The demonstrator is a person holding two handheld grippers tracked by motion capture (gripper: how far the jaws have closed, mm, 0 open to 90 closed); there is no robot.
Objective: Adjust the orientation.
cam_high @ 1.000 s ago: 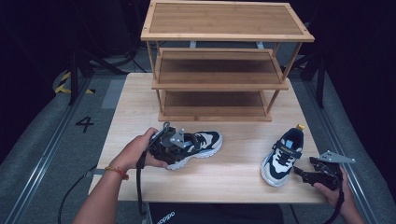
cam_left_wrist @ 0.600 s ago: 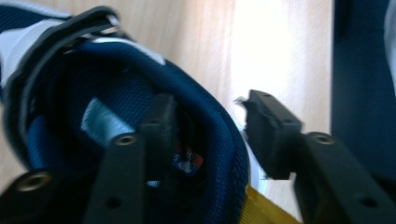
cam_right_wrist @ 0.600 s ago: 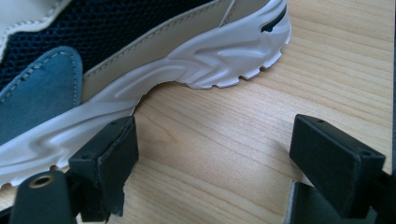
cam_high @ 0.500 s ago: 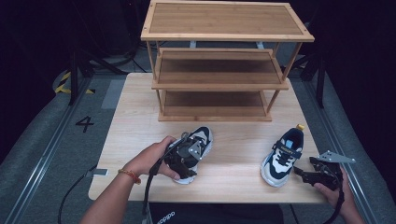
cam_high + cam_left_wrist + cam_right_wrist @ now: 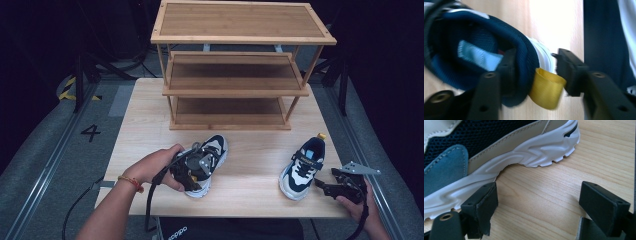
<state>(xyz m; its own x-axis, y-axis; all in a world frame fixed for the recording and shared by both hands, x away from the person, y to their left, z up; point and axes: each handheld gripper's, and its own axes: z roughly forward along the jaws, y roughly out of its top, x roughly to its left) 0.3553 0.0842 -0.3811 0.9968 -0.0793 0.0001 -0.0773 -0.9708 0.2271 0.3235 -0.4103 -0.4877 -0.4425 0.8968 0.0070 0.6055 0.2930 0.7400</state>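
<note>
Left shoe (image 5: 206,162) on tabletop (image 5: 250,187), left tool (image 5: 534,75) closing astride heel collar, pads not yet clamped, right tool (image 5: 536,202) apart beside right shoe (image 5: 302,167).

High view: you look forward and down from above your side of the table (image 5: 250,150), the shelf rack (image 5: 235,85) standing at its far edge. Left gripper view: you look along the left gripper (image 5: 534,72), very close on the heel of the left shoe (image 5: 486,50), also seen at (image 5: 205,162). Right gripper view: low over the tabletop, you look along the right gripper (image 5: 536,205) at the sole of the right shoe (image 5: 499,152), also seen at (image 5: 302,167).
</note>
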